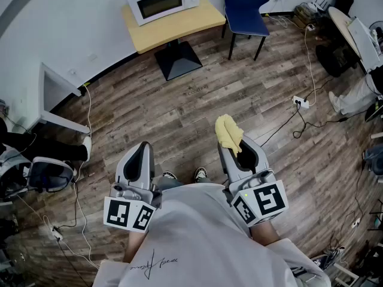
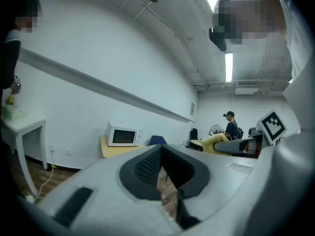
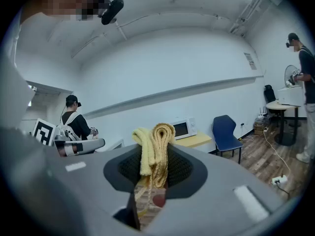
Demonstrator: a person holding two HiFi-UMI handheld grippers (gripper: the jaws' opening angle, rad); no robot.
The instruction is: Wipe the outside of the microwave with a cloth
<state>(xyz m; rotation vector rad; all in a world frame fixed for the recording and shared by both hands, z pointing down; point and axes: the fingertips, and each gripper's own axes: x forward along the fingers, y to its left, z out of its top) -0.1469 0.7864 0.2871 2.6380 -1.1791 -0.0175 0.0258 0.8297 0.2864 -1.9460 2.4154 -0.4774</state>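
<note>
**Cloth clamped in the right gripper, microwave across the room**

The right gripper (image 1: 235, 150) has its jaws closed on a yellow cloth (image 1: 228, 131). In the right gripper view the folded cloth (image 3: 154, 144) stands up between the pads and rises above them. The left gripper (image 1: 139, 158) is held just beside it, at the person's waist. Its jaws are together with nothing between them, and the left gripper view shows only a sliver of floor past the pads (image 2: 147, 165). Both grippers point forward over the wood floor (image 1: 197, 94), apart from each other.

The microwave (image 1: 161, 2) is well ahead of the grippers. It is white, with its door closed, and sits at the left end of a small yellow table (image 1: 185, 26) against the wall. A blue chair (image 1: 245, 5) stands just right of the table. A white power strip (image 1: 301, 103) and its cable lie on the floor to the right.
</note>
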